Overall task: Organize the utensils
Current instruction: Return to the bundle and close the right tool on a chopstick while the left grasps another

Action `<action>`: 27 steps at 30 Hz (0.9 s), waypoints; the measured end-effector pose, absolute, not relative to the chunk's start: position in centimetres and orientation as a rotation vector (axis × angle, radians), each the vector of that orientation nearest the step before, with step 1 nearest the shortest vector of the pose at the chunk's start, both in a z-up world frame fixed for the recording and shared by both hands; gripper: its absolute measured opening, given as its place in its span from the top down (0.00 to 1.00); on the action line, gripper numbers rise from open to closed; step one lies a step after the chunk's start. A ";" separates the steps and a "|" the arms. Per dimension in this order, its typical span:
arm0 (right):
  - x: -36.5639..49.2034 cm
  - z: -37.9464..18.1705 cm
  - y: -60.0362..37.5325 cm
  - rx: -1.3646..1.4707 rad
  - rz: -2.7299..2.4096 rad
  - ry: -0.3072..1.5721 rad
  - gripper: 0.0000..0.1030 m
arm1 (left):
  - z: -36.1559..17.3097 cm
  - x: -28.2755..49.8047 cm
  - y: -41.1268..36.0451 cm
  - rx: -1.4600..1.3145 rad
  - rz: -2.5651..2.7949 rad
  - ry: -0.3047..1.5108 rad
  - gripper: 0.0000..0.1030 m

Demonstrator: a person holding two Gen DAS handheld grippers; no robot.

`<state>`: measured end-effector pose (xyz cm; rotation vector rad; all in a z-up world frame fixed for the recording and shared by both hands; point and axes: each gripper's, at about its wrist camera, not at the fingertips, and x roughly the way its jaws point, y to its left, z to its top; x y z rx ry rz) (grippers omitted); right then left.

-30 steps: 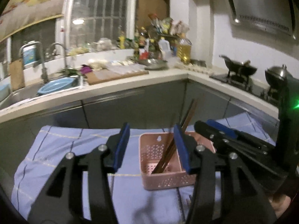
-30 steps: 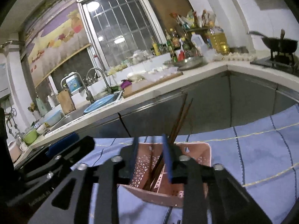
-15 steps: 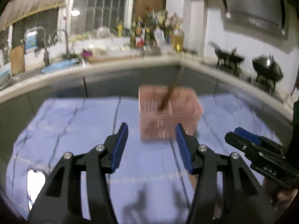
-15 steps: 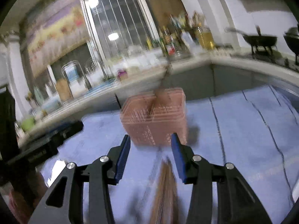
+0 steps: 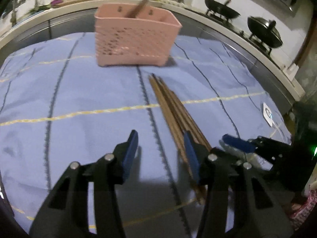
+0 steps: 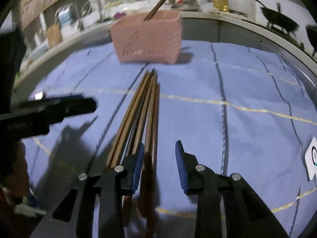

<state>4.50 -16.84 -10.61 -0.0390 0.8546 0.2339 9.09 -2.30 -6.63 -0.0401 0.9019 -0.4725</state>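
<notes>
A pink perforated basket (image 5: 136, 33) (image 6: 148, 39) stands at the far side of a blue checked cloth (image 5: 79, 91), with brown chopsticks (image 5: 140, 6) leaning out of it. Several more brown chopsticks (image 5: 172, 107) (image 6: 142, 109) lie bundled on the cloth in front of it. My left gripper (image 5: 160, 142) hovers over the cloth with its jaws closing; nothing is between them, and the bundle runs under its right finger. My right gripper (image 6: 160, 148) hangs over the bundle's near end, jaws closing. A few sticks lie between them by the left finger, and no pad presses on them.
A white tag (image 5: 267, 115) (image 6: 313, 158) lies near the cloth's right edge. A kitchen counter (image 5: 59, 6) curves behind the table, with black woks (image 5: 220, 10) on a stove at the right and a sink at the left.
Both grippers have come down and tipped toward the cloth. The basket now sits farther off, and the bundle of loose chopsticks has come into view under them. The right jaws have narrowed.
</notes>
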 end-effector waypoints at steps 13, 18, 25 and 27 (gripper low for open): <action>4.5 -10.6 -18.7 0.020 0.236 0.850 0.69 | -9.5 10.1 -5.5 0.085 -0.391 0.970 0.60; 4.4 -11.1 -17.9 -0.009 0.261 0.861 0.69 | -9.4 10.5 -5.8 0.086 -0.388 0.971 0.60; 4.3 -11.3 -17.5 -0.067 0.223 0.838 0.69 | -9.5 10.7 -7.1 0.177 -0.336 0.932 0.70; 4.6 -11.3 -17.7 -0.058 0.212 0.833 0.72 | -9.5 10.8 -6.9 0.187 -0.327 0.919 0.85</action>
